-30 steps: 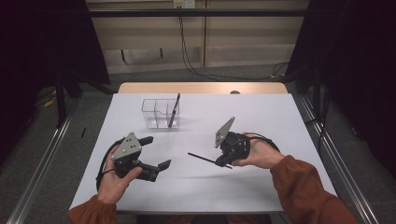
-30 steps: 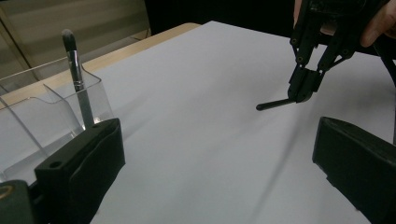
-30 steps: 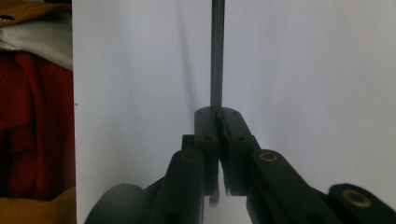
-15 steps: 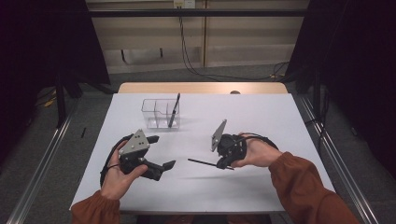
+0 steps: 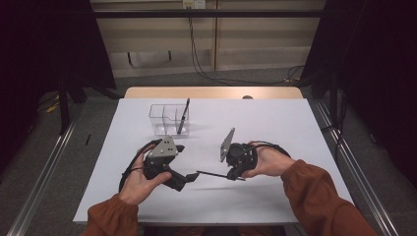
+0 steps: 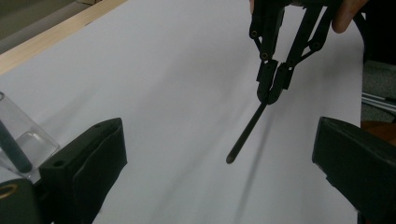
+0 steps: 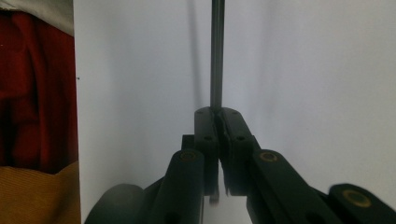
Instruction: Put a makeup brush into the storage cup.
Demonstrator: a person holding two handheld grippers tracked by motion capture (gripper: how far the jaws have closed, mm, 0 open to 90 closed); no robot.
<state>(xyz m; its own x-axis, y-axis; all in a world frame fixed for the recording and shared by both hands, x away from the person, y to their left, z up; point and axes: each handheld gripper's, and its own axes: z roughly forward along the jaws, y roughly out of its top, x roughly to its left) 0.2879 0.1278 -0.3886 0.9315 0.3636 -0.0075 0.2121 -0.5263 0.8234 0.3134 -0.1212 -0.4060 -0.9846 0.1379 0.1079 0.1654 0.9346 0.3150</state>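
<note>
- My right gripper (image 5: 232, 173) has its jaws pressed together on one end of a thin black pen (image 5: 212, 174), which sticks out level above the white table (image 5: 275, 123), pointing toward my left hand.
- My left gripper (image 5: 189, 178) has its jaws spread wide with nothing between them, and it sits just beside the free tip of the pen.
- The grip is at the very end of the pen, so I judge it could pivot or droop in the jaws if the left gripper bumps the tip while coming in.
- If the left jaws close off line, they could push the pen sideways out of the right pinch and drop it on the table.
- Letting go on the right too early, before the left has a firm hold, would have the same result.
- A clear holder (image 5: 167, 119) stands farther back with another pen (image 5: 183, 117) leaning in its right compartment; a careless swing toward it could tip it.
- The left gripper view shows the pen (image 6: 246, 134) from the tip side, hanging free of the table, with the right gripper (image 6: 272, 95) clamped on its far end; it also catches a corner of the holder (image 6: 28, 140).
- The right gripper view shows how the pen (image 7: 216, 56) sits centred between the closed pads, which the high view is too small to tell.
- The high view gives the layout: both hands, the holder, and the gap between them.
</note>
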